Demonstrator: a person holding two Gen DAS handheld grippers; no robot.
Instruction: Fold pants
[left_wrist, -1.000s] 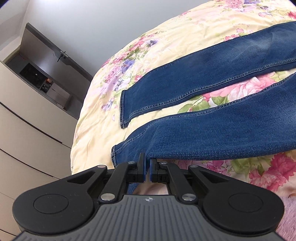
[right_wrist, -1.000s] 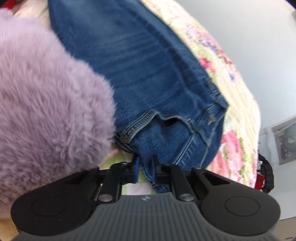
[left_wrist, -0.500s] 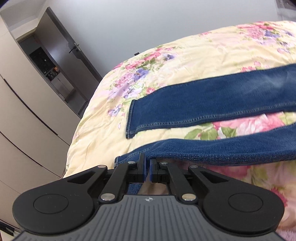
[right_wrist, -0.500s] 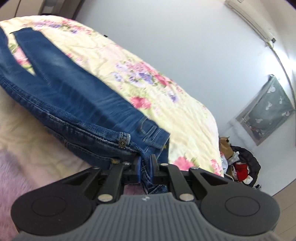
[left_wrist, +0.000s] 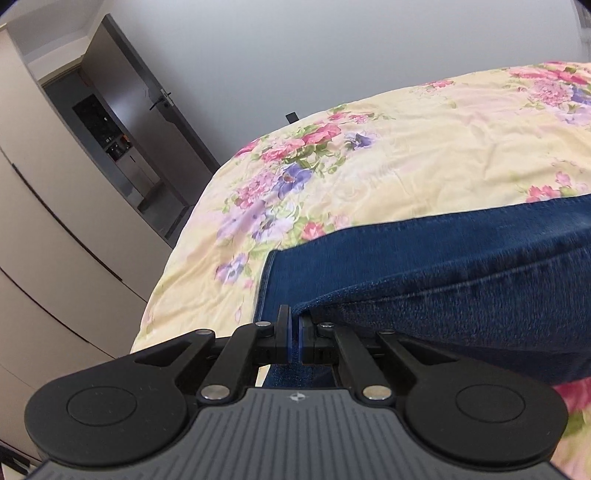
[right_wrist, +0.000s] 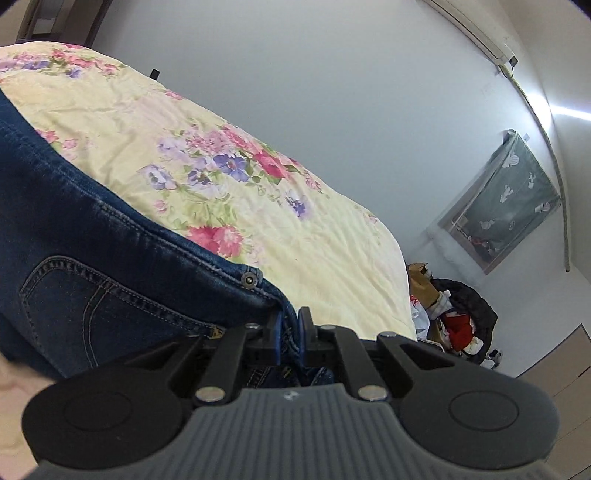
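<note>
While clamped on jeans — left hand-held gripper

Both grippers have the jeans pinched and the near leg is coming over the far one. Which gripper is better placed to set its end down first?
Probably left. The left gripper holds the blue denim jeans at the hem, right above the far leg's hem on the floral quilt. The right gripper holds the bulkier waistband.

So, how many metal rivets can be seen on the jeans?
1: a rivet on the jeans near the waistband, just beyond the right gripper. Others may be hidden in folds.
</note>
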